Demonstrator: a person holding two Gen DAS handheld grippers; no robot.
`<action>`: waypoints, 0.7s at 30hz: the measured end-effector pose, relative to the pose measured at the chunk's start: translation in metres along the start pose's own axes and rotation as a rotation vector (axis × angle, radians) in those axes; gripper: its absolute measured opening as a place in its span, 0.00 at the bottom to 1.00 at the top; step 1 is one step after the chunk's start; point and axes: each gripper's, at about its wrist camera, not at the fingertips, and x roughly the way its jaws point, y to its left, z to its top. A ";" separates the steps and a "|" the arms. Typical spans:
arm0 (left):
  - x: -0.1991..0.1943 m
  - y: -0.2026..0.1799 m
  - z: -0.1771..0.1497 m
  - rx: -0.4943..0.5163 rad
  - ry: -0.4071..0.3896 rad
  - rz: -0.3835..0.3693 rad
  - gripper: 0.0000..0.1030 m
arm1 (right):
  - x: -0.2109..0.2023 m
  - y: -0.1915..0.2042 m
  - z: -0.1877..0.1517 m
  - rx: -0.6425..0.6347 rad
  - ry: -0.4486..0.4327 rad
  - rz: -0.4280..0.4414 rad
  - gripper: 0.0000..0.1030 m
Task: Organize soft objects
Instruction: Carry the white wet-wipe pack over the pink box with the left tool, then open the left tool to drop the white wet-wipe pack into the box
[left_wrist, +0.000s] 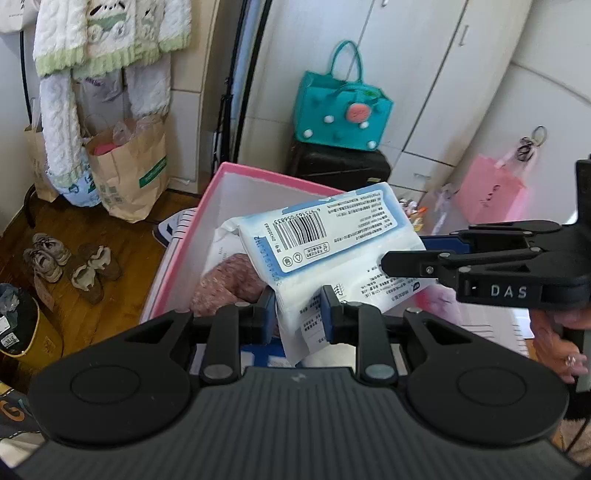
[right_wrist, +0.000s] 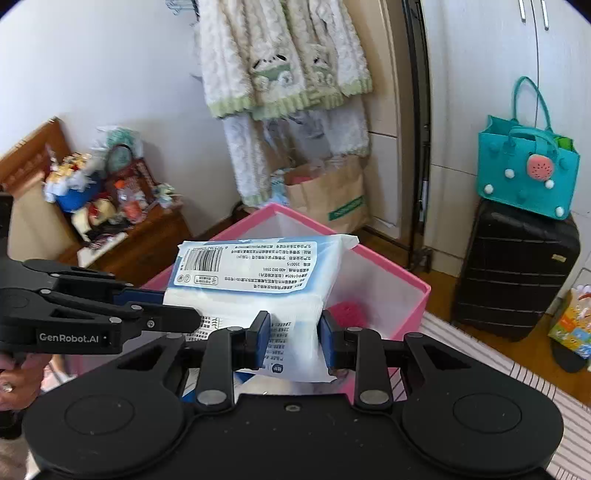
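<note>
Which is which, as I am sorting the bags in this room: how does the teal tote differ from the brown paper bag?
The teal tote stands up on a black suitcase; the brown paper bag stands on the floor. The teal tote has tall loop handles and pompoms; on the brown paper bag no handles show, only a green printed band. The teal tote is bright, the brown paper bag plain kraft. Both stand upright and open-topped.
</note>
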 end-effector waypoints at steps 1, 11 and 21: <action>0.006 0.003 0.002 -0.003 0.011 0.013 0.22 | 0.006 0.002 0.002 -0.005 0.008 -0.009 0.33; 0.030 -0.002 0.018 0.122 0.056 0.102 0.24 | 0.031 0.005 0.003 0.003 0.066 -0.073 0.40; 0.043 -0.016 0.023 0.200 0.024 0.209 0.23 | 0.031 0.008 0.001 0.038 0.106 -0.038 0.46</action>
